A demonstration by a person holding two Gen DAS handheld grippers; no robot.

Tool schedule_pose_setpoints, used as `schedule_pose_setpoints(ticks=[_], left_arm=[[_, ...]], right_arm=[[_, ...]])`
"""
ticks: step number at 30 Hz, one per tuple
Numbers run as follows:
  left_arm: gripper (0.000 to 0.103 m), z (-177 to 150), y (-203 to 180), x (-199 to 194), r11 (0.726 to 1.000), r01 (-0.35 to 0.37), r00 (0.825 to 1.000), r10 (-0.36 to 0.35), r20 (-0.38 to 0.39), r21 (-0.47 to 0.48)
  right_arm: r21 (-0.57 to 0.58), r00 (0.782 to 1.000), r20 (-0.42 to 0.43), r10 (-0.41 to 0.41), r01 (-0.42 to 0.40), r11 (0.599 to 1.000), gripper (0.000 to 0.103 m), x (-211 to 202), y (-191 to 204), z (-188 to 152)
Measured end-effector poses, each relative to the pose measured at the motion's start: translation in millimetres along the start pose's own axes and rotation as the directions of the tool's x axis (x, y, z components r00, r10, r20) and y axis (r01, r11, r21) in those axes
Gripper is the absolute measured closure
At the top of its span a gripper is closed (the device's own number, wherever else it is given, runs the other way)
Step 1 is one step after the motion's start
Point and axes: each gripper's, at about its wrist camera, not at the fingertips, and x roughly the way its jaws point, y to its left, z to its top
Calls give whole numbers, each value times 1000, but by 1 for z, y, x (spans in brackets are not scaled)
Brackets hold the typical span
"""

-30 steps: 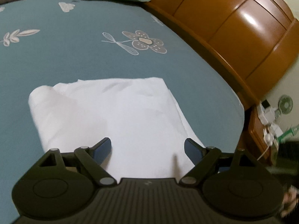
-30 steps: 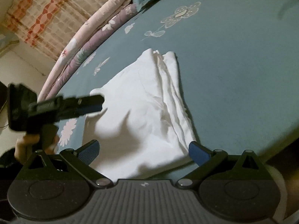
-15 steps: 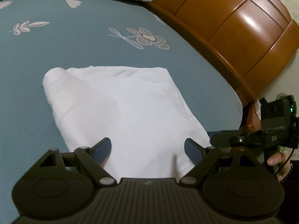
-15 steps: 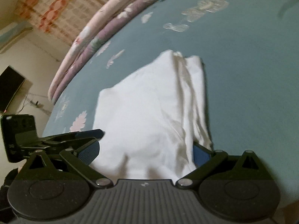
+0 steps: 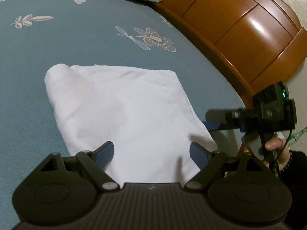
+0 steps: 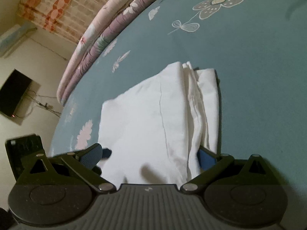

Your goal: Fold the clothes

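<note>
1. we see the white garment (image 5: 122, 115) lying folded on the teal bed (image 5: 57, 48).
2. our left tongs (image 5: 151, 154) gape wide over its near edge.
3. our right tongs (image 6: 149, 155) gape wide over its near corner.

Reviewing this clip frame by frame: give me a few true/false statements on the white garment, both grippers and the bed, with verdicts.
1. The white garment lies on a teal floral bedsheet. True.
2. The left gripper is shut on the garment. False: its jaws are spread open, with the garment's near edge between them.
3. The right gripper is open at the garment's edge. True.
4. A wooden headboard borders the bed. True.
5. The garment hangs in the air. False: it rests flat, partly folded.
</note>
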Motion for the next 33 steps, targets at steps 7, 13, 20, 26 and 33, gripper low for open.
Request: schedule_pose_setpoints(ticks=[7, 13, 20, 26, 33], left_arm=[[17, 0, 8, 1, 999, 25, 1000, -25, 5, -26], [17, -1, 11, 1, 998, 41, 999, -40, 11, -44], [17, -2, 15, 0, 997, 55, 998, -54, 16, -62], [16, -3, 16, -1, 996, 58, 998, -57, 19, -65], [16, -6, 21, -2, 993, 83, 996, -81, 30, -82]], right_arm=[[49, 988, -60, 140, -138, 989, 0, 19, -22, 14], [2, 979, -98, 176, -177, 984, 0, 19, -25, 16], [16, 984, -102, 148, -148, 989, 19, 13, -31, 20], [-171, 998, -63, -28, 17, 985, 18, 26, 5, 22], [-108, 989, -30, 142, -144, 984, 22, 20, -31, 18]])
